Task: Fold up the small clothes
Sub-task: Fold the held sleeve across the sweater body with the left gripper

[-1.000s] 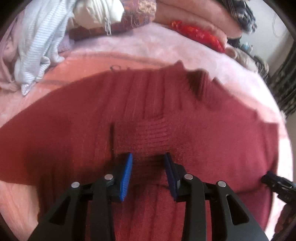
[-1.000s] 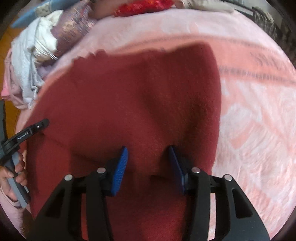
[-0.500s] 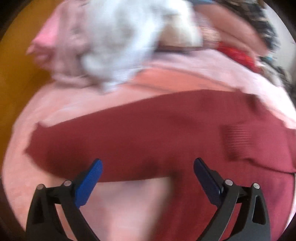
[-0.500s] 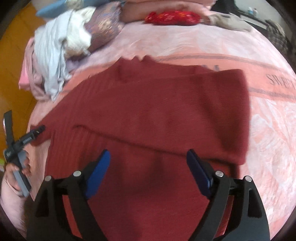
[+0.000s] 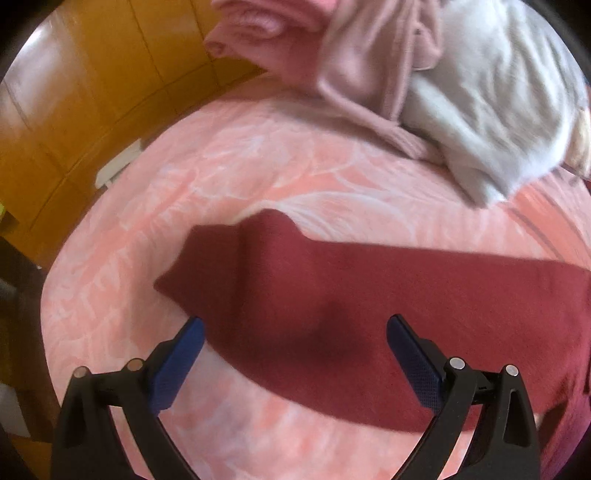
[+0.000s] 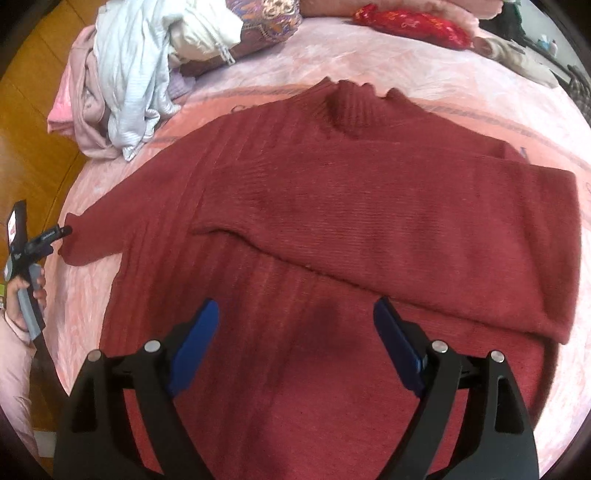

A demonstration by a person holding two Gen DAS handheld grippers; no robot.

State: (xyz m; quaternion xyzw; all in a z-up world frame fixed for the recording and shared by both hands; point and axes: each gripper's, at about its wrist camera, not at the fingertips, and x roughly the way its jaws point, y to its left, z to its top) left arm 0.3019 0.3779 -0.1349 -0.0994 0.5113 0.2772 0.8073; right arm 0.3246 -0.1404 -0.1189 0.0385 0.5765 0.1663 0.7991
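A dark red knit sweater (image 6: 332, 206) lies flat on the pink bed cover. One sleeve (image 6: 406, 229) is folded across its chest. The other sleeve (image 5: 332, 288) stretches out sideways to the left, its cuff (image 6: 77, 240) near the bed edge. My left gripper (image 5: 295, 332) is open and empty, hovering just above that outstretched sleeve near its cuff end; it also shows at the left edge of the right wrist view (image 6: 48, 240). My right gripper (image 6: 295, 332) is open and empty above the sweater's lower body.
A heap of pink, white and grey clothes (image 6: 122, 85) lies at the bed's far left corner, also in the left wrist view (image 5: 424, 74). A red pouch (image 6: 410, 22) and a patterned cushion (image 6: 258, 26) sit at the back. Wooden floor (image 5: 74, 110) lies beyond the bed's left edge (image 5: 122, 166).
Both grippers were shut on the sweater, then let go and opened wide. The left one swung left to the outstretched sleeve; the right one pulled back from the folded sleeve.
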